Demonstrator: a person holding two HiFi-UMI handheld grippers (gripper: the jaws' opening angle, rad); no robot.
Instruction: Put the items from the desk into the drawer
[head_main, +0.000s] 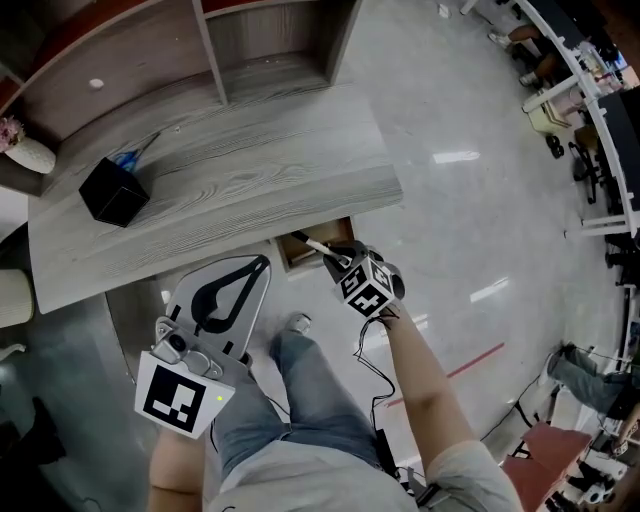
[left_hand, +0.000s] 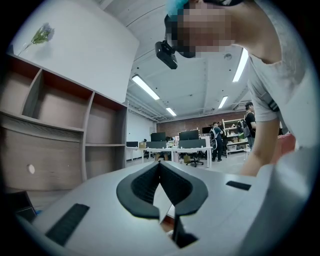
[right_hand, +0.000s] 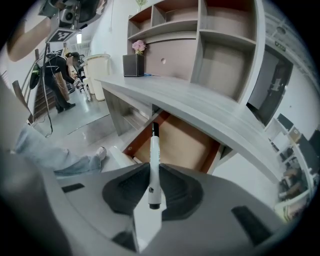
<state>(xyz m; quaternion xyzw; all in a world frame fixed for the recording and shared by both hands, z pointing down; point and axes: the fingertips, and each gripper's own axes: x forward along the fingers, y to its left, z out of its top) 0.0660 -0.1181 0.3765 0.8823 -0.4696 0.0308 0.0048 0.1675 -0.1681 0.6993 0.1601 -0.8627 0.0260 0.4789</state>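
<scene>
Right gripper view is showing why the right gripper (head_main: 338, 260) is reaching down below the edge of the worktop (right_hand: 200, 107). The drawer (right_hand: 177, 145) is standing open there, and the marker pen (right_hand: 152, 165) is being aimed, dark end first, at its bare wooden bottom. The fingers (right_hand: 177, 187) are pinching the pen's white barrel, closed only as far as the barrel allows. The pen is hanging over the drawer, not yet lying in it. The left gripper (left_hand: 160, 167) is hovering near the person's lap, out of the way, its fingers pressed together on nothing. A black box (head_main: 113, 192) is sitting on the worktop, and it may be holding something blue.
</scene>
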